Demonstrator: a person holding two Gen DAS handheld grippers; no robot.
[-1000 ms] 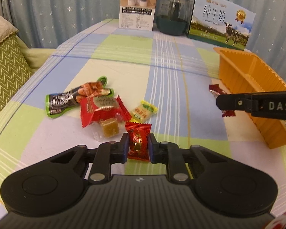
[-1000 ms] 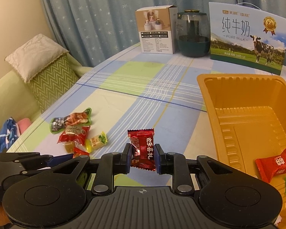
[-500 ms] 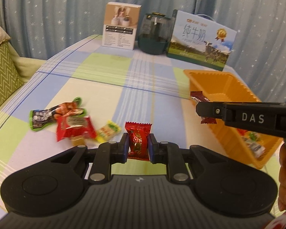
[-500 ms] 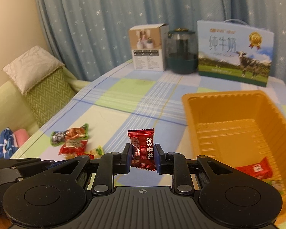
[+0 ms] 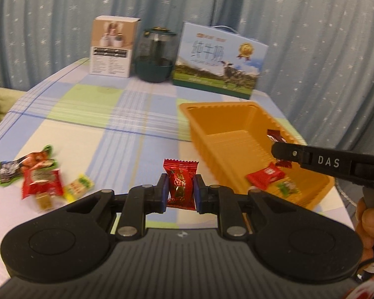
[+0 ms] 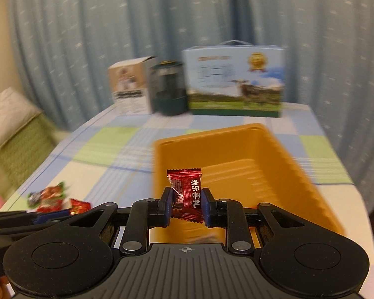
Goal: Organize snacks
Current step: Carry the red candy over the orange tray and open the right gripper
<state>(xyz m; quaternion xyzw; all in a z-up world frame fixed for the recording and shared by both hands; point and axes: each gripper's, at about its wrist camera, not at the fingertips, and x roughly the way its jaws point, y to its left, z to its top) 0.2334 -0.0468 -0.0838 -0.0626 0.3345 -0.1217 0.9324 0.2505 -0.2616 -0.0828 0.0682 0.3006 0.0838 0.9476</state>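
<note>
My left gripper (image 5: 179, 189) is shut on a bright red wrapped candy (image 5: 180, 182), held above the checked tablecloth just left of the orange tray (image 5: 194, 122). My right gripper (image 6: 185, 203) is shut on a dark red candy with white characters (image 6: 187, 191), hanging over the orange tray (image 6: 281, 154). In the left wrist view the right gripper (image 5: 278, 149) reaches in from the right over the tray, its dark red candy (image 5: 275, 135) showing above the finger. A red packet (image 5: 264, 175) and a green-printed sweet (image 5: 285, 188) lie in the tray.
Several loose snacks (image 5: 37, 177) lie on the cloth at the left. A white box (image 5: 112, 47), a dark jar (image 5: 155, 56) and a milk carton box (image 5: 219, 59) stand along the far edge before a starry curtain. A green cushion (image 6: 15, 134) lies left of the table.
Both grippers have moved right and up with their candies. The right one now hangs over the orange tray; the left one has left the snack pile and come beside the tray.
</note>
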